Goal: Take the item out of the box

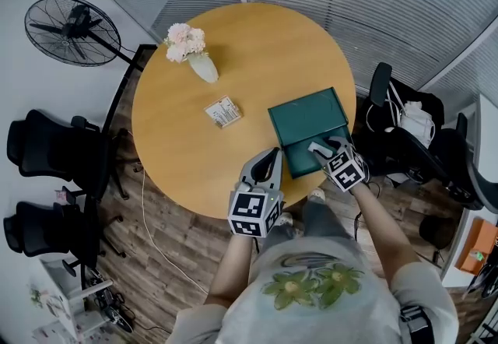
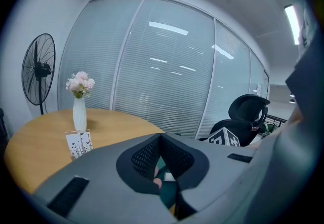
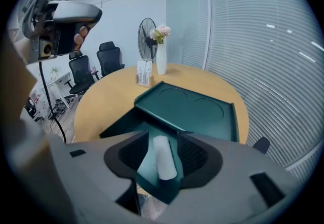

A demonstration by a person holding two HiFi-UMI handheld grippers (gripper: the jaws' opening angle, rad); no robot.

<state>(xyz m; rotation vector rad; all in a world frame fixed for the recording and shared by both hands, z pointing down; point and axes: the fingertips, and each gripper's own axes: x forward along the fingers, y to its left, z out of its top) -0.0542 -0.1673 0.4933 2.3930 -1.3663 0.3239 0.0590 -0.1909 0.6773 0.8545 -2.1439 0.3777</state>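
Right gripper (image 3: 163,137): jaws apart, astride the white roll (image 3: 162,159), no clamp evident. Roll: plain white cylinder, matte, lying lengthwise in the near tray of the dark green box (image 3: 202,111). Near end hidden under the gripper body; contact with the right pad hard to judge.

Box: at 4 o'clock on the round wooden table (image 1: 257,54), lid folded back, two round recesses inside it. Near rim cut off by the gripper.

Left gripper (image 1: 271,154): at the table's 6 o'clock edge, jaw tips together, nothing held.

Card stand (image 1: 223,111): near centre, print illegible.

Vase of pink flowers (image 1: 204,66): at 11 o'clock.

Floor fan (image 1: 71,29): beyond the table, at 10 o'clock.
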